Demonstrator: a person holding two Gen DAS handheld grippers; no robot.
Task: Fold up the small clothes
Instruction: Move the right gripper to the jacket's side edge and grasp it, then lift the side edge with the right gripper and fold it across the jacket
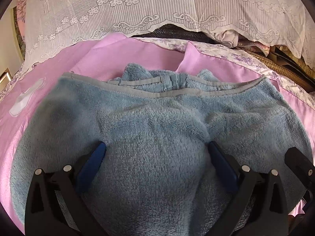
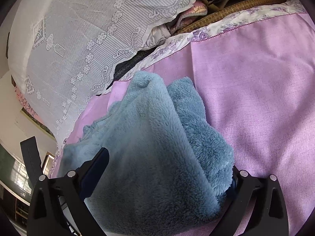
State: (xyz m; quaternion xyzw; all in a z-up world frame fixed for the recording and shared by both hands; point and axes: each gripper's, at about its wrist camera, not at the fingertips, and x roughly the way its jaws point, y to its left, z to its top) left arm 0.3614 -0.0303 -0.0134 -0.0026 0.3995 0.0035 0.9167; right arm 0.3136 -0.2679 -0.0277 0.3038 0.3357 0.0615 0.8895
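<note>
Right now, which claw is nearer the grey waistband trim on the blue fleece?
Left. The left claw grips fleece just below the grey waistband trim; the right claw holds a bunched fold, its view showing no trim.

A bed carries everything here, covered by a smooth pink sheet (image 1: 149, 56) whose far edge ends in a white border printed with purple flowers (image 1: 234, 54). A fold in the sheet rises as a ridge near the far edge, right of the middle. A blue fleece garment (image 1: 157, 129) lies directly on the sheet, spread across the middle of the bed toward the near edge, its grey-trimmed edge and small fastener turned toward the far side. At the left edge a pale white print marks the sheet (image 1: 25, 98). In the right wrist view, bare sheet (image 2: 256, 90) stretches to the garment's (image 2: 157, 157) right.
</note>
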